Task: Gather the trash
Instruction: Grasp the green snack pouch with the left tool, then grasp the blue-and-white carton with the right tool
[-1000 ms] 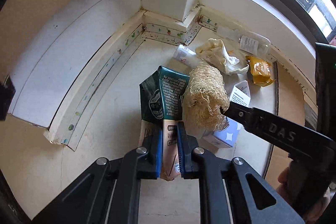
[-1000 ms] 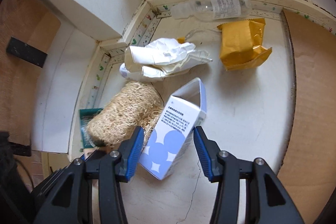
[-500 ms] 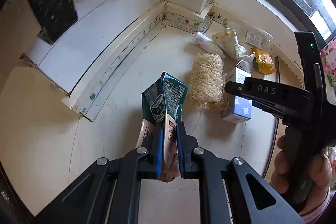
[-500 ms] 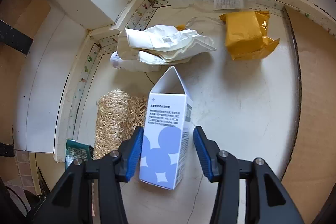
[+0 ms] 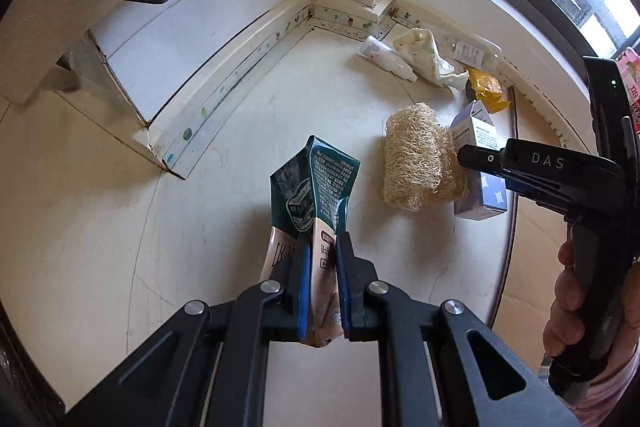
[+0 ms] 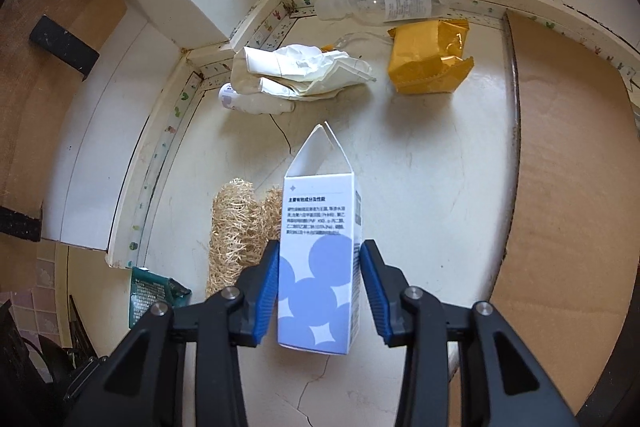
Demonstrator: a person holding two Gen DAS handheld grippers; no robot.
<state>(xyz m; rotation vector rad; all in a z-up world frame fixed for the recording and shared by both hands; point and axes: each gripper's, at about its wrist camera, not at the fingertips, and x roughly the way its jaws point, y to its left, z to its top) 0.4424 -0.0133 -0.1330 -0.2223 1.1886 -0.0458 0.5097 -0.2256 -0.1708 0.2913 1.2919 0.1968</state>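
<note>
My left gripper (image 5: pixel 323 247) is shut on a teal and beige snack pouch (image 5: pixel 316 179), held off the pale floor. The pouch's teal top also shows at the lower left in the right wrist view (image 6: pixel 148 291). My right gripper (image 6: pixel 320 247) is closing on a white carton with blue circles (image 6: pixel 316 219). The carton stands upright between the jaws, and both blue pads touch its sides. In the left wrist view that carton (image 5: pixel 478 135) sits behind the right gripper's black finger (image 5: pixel 540 167). A tan loofah (image 6: pixel 236 227) lies just left of it.
Against the skirting lie a crumpled white bag (image 6: pixel 304 71), a small white bottle (image 6: pixel 252 101), a clear plastic bottle (image 6: pixel 392 3) and a yellow packet (image 6: pixel 428 63). A cardboard sheet (image 6: pixel 560 167) covers the floor on the right. A hand (image 5: pixel 568 307) grips the right tool.
The left gripper has drawn back from the pile with the pouch. The right jaws have narrowed onto the carton, which has turned from tilted to straight between them.
</note>
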